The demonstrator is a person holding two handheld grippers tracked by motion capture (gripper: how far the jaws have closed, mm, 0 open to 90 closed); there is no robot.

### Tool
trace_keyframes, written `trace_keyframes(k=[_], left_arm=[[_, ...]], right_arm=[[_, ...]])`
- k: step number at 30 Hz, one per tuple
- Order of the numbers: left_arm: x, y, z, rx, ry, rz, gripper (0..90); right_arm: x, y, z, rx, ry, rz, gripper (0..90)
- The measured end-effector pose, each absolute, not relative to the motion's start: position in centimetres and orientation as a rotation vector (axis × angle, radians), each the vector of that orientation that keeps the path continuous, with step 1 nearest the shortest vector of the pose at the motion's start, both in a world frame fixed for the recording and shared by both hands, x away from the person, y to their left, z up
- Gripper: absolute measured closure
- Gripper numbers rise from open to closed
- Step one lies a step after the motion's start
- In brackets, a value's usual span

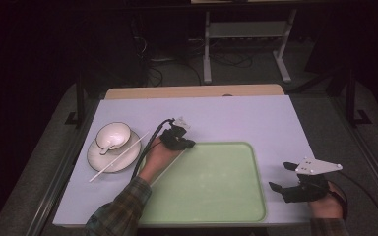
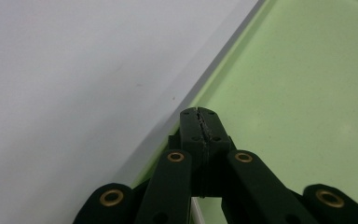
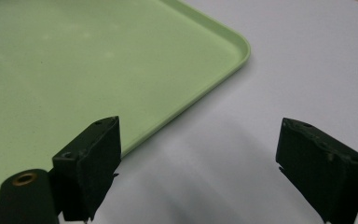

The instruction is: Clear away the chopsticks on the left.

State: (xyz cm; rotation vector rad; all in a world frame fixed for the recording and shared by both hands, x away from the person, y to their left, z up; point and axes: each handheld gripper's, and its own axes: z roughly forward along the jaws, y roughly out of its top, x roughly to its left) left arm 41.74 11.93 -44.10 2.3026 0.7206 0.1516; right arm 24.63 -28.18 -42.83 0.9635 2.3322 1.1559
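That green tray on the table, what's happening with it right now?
A person works at the table with a gripper in each hand. The left gripper is shut at the green tray's far left corner. The right gripper hangs open just right of the tray. A bowl with spoon, plate and chopstick sit to the left.

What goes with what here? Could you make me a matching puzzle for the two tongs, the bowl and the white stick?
Things:
1. left tongs
2. right tongs
3. bowl
4. white stick

States:
A. sits on the plate, spoon inside
B. closed, at the green tray rim
C. lies across the plate's edge
D. wide open, right of the tray

Pairs: 1-B, 2-D, 3-A, 4-C
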Motion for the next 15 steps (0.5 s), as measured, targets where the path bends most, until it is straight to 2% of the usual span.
trace_keyframes(k=[15], left_arm=[[41.1,15.1,-44.0,2.288,0.798,0.169,89.8]], right_arm=[[24.7,-28.0,-42.8,0.962,2.335,1.149,13.1]])
